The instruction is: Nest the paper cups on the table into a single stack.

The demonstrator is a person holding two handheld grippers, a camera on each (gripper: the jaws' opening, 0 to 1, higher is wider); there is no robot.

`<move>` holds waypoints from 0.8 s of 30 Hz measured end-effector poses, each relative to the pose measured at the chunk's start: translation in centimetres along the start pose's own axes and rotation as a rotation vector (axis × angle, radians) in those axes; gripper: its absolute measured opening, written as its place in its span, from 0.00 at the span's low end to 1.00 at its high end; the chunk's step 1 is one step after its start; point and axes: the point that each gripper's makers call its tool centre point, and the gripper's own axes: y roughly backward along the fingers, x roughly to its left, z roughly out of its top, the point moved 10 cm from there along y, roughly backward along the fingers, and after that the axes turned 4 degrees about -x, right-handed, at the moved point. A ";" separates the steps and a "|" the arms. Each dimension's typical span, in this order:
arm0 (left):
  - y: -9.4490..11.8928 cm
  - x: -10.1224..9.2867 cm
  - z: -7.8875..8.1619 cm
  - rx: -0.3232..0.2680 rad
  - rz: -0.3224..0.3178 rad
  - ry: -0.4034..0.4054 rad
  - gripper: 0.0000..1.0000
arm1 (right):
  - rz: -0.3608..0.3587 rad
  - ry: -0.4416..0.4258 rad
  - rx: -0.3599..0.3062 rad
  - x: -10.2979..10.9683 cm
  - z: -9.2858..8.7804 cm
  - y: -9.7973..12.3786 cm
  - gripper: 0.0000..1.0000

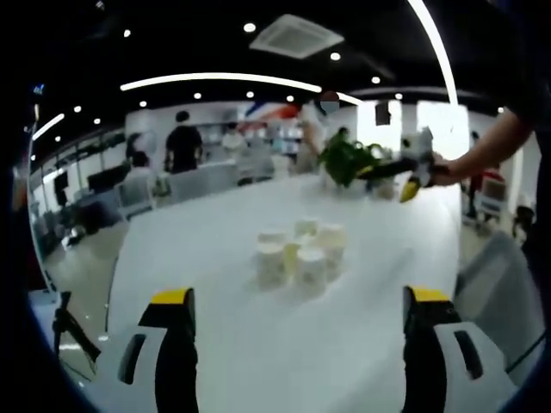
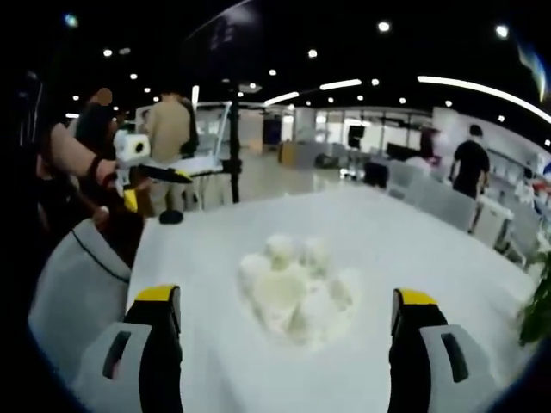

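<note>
Paper cups [image 1: 301, 255] stand loose in a cluster at mid-frame on the white tabletop [image 1: 215, 241], none visibly nested. Left gripper [image 1: 297, 344] and right gripper [image 2: 288, 340] hover spread and empty; all stacking remains.

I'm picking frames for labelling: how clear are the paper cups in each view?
Left gripper view: paper cups slightly soft, but individual rims separate. Right gripper view: the cups are overexposed, merging into one white blob against the white table; fisheye bending in both.
</note>
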 end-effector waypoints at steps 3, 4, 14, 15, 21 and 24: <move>-0.2 0.0 0.0 -0.003 -0.001 -0.004 1.00 | 0.012 0.003 -0.009 0.0 0.2 -0.3 1.00; -0.3 -0.1 0.0 -0.003 -0.001 0.002 1.00 | 0.015 0.006 -0.001 0.0 0.2 -0.5 1.00; -0.6 -0.4 -0.3 0.002 -0.017 0.007 1.00 | 0.039 0.012 0.002 -0.1 0.4 -1.6 1.00; -0.7 -0.3 -0.4 -0.001 -0.016 0.007 1.00 | 0.041 0.017 0.003 -0.1 0.4 -1.7 1.00; -0.8 -0.3 0.0 -0.029 -0.013 0.022 1.00 | 0.059 0.040 0.002 -0.5 1.1 -2.2 0.99; -0.9 -0.3 0.1 -0.037 -0.010 0.012 1.00 | 0.064 0.044 0.002 -0.8 1.2 -2.6 0.99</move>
